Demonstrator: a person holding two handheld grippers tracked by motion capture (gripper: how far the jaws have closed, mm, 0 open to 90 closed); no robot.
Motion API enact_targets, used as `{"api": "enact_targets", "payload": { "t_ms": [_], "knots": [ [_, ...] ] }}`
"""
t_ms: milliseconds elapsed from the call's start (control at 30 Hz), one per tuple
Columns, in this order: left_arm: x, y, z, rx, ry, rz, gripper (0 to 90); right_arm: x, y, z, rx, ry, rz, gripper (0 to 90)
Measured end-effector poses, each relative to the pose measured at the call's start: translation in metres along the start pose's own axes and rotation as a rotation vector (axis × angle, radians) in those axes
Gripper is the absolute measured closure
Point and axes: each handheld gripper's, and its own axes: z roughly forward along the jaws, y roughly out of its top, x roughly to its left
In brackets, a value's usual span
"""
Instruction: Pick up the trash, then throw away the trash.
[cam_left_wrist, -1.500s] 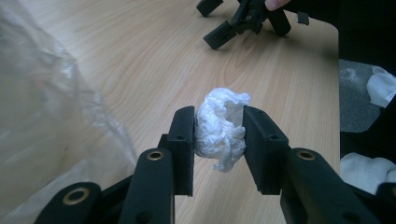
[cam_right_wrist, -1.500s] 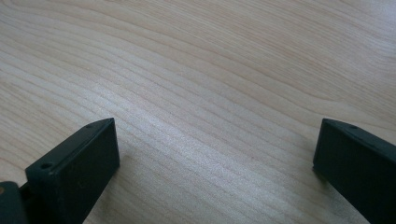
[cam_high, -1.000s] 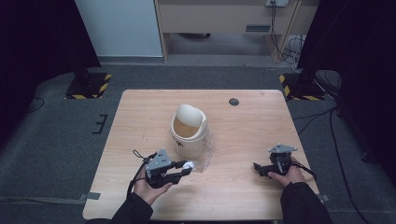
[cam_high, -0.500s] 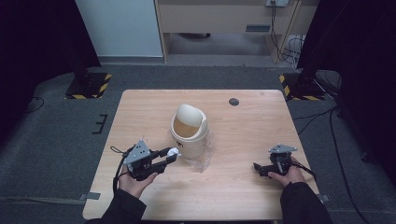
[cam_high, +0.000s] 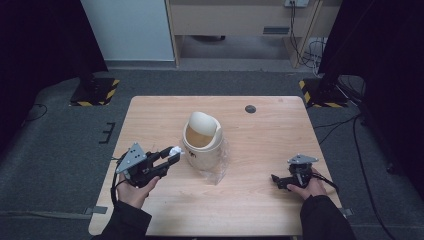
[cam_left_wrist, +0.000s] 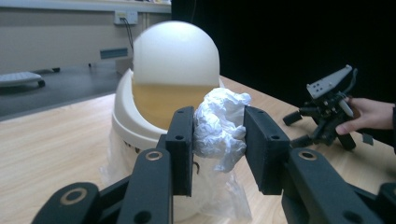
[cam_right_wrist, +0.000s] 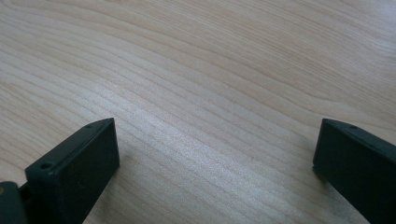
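Left hand-held gripper (cam_high: 172, 155) now farther left of bin (cam_high: 202, 141), clamped on tissue wad (cam_left_wrist: 220, 125); right hand-held gripper (cam_high: 276, 179) agape.

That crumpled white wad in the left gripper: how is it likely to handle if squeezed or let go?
The paper wad looks soft: its creased folds bulge between the left gripper's fingers, so it probably squashes rather than resists. It seems light and would likely drop without rolling. Its rough surface should not slip easily.

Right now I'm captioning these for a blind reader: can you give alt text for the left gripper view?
The left gripper holds a crumpled white paper wad in front of a cream dome-lidded bin on a wooden table. At right, a hand holds the other gripper.
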Motion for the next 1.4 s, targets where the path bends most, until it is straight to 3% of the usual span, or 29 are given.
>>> {"api": "enact_targets", "payload": {
  "t_ms": [367,667,900,1400],
  "knots": [
    [0.010,0.011,0.008,-0.036,0.016,-0.017,64.3,0.000,0.000,0.000,-0.002,0.001,-0.004,0.6],
    [0.016,0.019,0.018,-0.039,0.027,0.004,64.5,0.000,0.000,0.000,-0.002,0.000,-0.003,0.6],
    [0.013,0.024,0.035,-0.039,0.015,0.017,64.6,0.000,0.000,0.000,-0.002,0.001,-0.004,0.5],
    [0.020,0.008,0.064,0.034,0.023,0.013,64.7,0.000,0.000,0.000,-0.002,0.002,-0.003,0.5]
  ]
}}
